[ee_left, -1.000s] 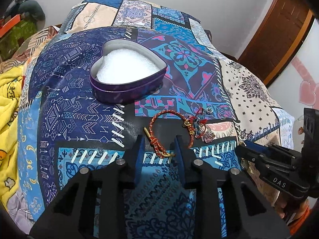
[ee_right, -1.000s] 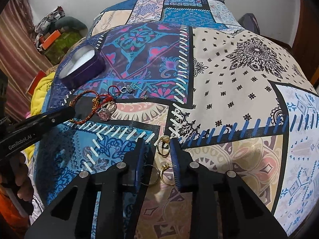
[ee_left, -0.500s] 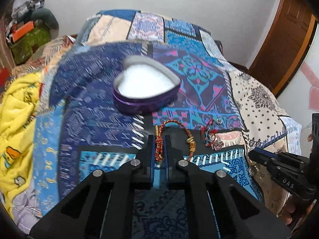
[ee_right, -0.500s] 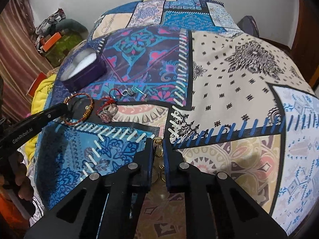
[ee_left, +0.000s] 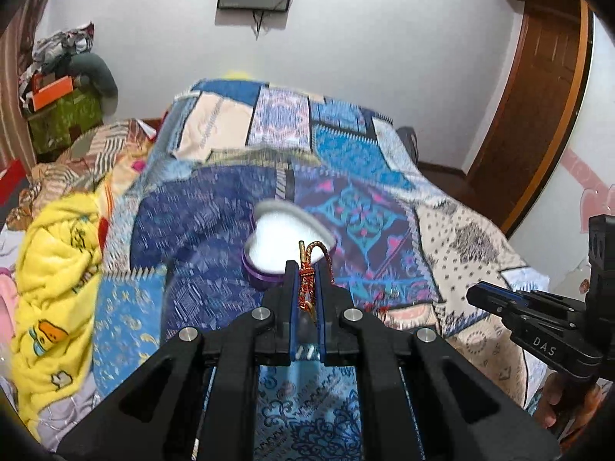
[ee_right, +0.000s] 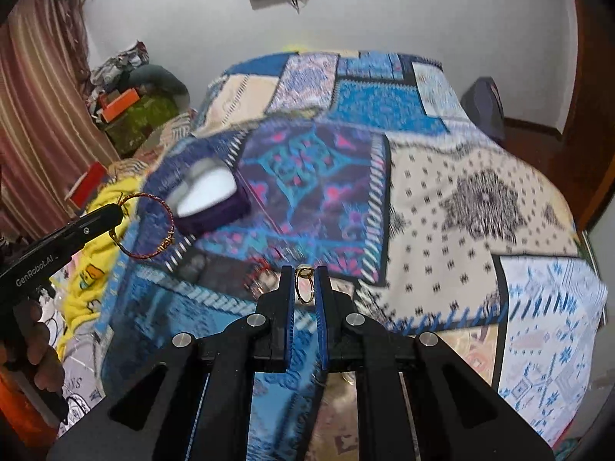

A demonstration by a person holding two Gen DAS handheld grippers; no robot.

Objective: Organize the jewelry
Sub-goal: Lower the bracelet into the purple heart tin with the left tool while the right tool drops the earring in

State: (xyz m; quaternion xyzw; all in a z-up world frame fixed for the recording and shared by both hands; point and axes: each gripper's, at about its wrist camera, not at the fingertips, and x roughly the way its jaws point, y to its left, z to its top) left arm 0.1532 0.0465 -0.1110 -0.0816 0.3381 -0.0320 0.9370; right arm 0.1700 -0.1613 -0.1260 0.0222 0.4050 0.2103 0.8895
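— Overhead, so to speak: a patchwork quilt (ee_left: 215, 230) covers the bed, with a yellow blanket (ee_left: 57, 288) bunched along its left side and a wooden door (ee_left: 538, 96) at right. What does the left wrist view give you?

— A heart-shaped purple tin (ee_left: 269, 246) with white padding inside, sitting on the quilt just beyond the left gripper (ee_left: 307, 292). Its fingers are clamped on a red-and-gold braided bracelet (ee_left: 307, 288), the knotted part pinched between the blue pads and one loop arching up in front of the tin.

— From the right wrist view that same bracelet (ee_right: 153, 230) shows as a full hoop, hanging in the air off the tip of the left gripper (ee_right: 115, 211), clear of the bedding. The left view hides that hoop shape.

— And the right gripper (ee_right: 305, 288)?

— Closed on a thin gold ring (ee_right: 304, 284), held upright between the pads, lifted above the quilt. The left view only catches that gripper (ee_left: 476, 296) side-on, at the right edge; the ring cannot be made out there.

— More jewelry (ee_right: 261, 269) lies blurred on the quilt ahead of the right fingers; its pieces cannot be told apart.
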